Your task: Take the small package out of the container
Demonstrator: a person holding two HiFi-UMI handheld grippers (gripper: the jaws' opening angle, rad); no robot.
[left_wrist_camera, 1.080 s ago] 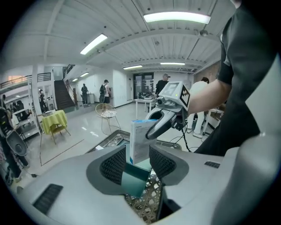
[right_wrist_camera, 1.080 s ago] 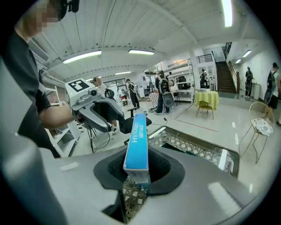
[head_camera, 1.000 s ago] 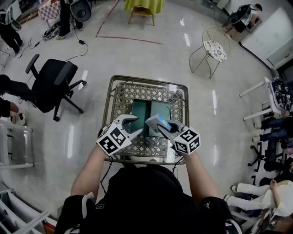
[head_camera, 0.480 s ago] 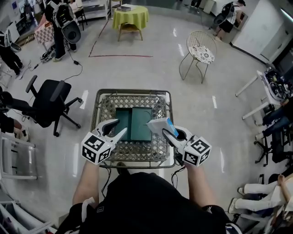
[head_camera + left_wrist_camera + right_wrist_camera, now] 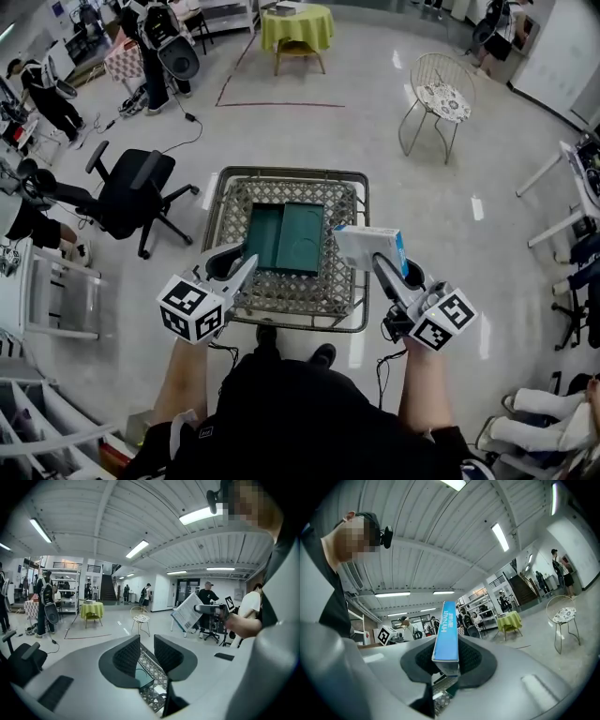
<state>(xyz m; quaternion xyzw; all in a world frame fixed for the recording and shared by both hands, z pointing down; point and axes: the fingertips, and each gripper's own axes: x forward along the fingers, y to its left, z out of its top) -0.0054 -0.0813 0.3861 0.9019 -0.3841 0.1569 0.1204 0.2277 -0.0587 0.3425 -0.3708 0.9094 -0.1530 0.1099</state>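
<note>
Head view has the small white-and-blue cardboard package held up outside the woven metal basket, above its right rim, pinched in the right gripper. The left gripper hovers at the basket's near-left edge, its narrow jaws closing on nothing.

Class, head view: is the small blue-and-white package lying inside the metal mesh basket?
No, the right claw holds the small blue-and-white package over the rim of the metal mesh basket.
</note>
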